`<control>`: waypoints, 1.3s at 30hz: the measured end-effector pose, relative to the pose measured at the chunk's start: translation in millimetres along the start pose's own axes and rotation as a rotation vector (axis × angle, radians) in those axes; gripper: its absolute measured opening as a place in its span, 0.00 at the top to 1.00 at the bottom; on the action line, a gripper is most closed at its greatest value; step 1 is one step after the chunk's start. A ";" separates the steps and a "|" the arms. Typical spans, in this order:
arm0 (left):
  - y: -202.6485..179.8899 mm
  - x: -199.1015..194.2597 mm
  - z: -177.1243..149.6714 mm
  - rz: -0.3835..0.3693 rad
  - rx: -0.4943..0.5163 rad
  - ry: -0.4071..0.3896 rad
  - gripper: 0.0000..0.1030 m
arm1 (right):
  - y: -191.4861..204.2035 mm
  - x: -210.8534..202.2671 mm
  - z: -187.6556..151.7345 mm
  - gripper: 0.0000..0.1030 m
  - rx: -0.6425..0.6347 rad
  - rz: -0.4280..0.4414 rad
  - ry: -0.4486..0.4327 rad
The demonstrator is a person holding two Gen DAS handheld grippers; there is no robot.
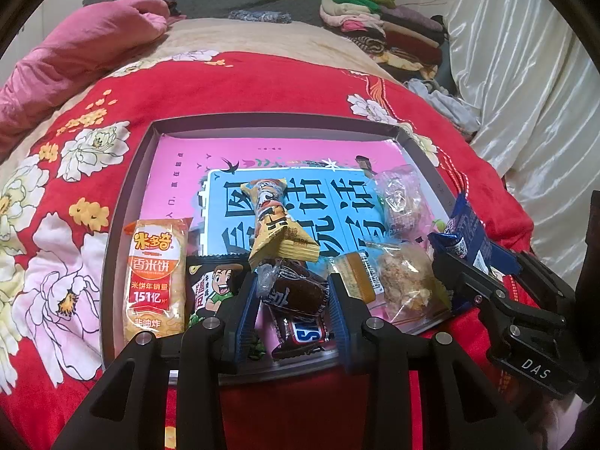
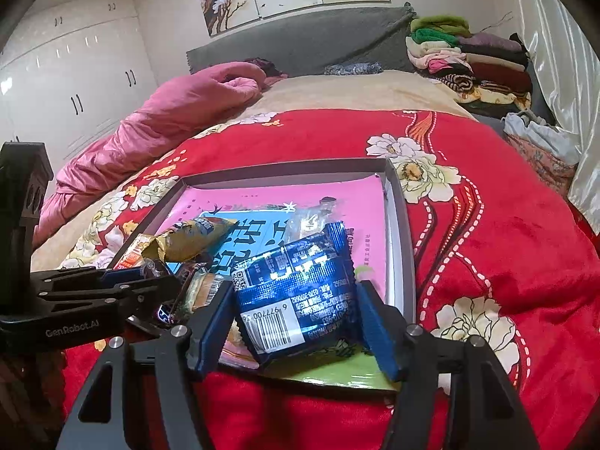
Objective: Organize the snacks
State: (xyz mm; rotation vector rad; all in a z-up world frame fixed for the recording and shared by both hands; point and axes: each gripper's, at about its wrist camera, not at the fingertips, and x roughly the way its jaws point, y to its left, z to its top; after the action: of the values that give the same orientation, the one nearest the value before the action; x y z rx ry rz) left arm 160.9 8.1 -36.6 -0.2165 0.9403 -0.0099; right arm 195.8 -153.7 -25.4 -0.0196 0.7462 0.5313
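A shallow grey tray (image 1: 262, 118) lined with a pink and blue printed sheet lies on the bed and holds several snacks. Over its near edge my left gripper (image 1: 292, 300) is shut on a dark brown wrapped snack (image 1: 296, 290), just above a Snickers bar (image 1: 305, 333). To the left lie an orange rice-cracker pack (image 1: 157, 277) and a dark packet with a cartoon boy (image 1: 212, 281). A long yellow packet (image 1: 277, 225) lies mid-tray. At the tray's (image 2: 393, 225) right near corner my right gripper (image 2: 294, 318) grips a shiny blue packet (image 2: 296, 292), which stands upright, bowed between both pads.
Clear-wrapped pastries (image 1: 403, 281) lie along the tray's right side. The tray sits on a red floral blanket (image 2: 487, 225). A pink quilt (image 2: 150, 127) lies at the left, folded clothes (image 2: 468, 60) are stacked at the far right, and a white curtain (image 1: 525, 93) hangs along the right.
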 end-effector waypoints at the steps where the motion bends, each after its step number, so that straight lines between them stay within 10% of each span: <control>1: -0.3 0.0 -0.3 -0.001 0.001 0.000 0.63 | -0.3 -0.4 0.0 0.37 0.001 0.002 -0.002; 31: 0.6 -60.1 -13.1 -0.006 0.002 -0.091 0.22 | 22.5 -75.0 3.4 0.06 -0.060 -0.027 -0.282; 39: 15.1 -80.0 -45.9 0.076 -0.025 -0.080 0.21 | 36.6 -88.3 -16.5 0.01 0.012 -0.009 -0.206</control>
State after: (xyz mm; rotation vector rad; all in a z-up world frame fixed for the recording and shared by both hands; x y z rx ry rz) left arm 75.5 22.8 -1.6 -0.2031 0.8691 0.0798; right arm 114.3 -165.3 26.0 0.0426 0.5480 0.5117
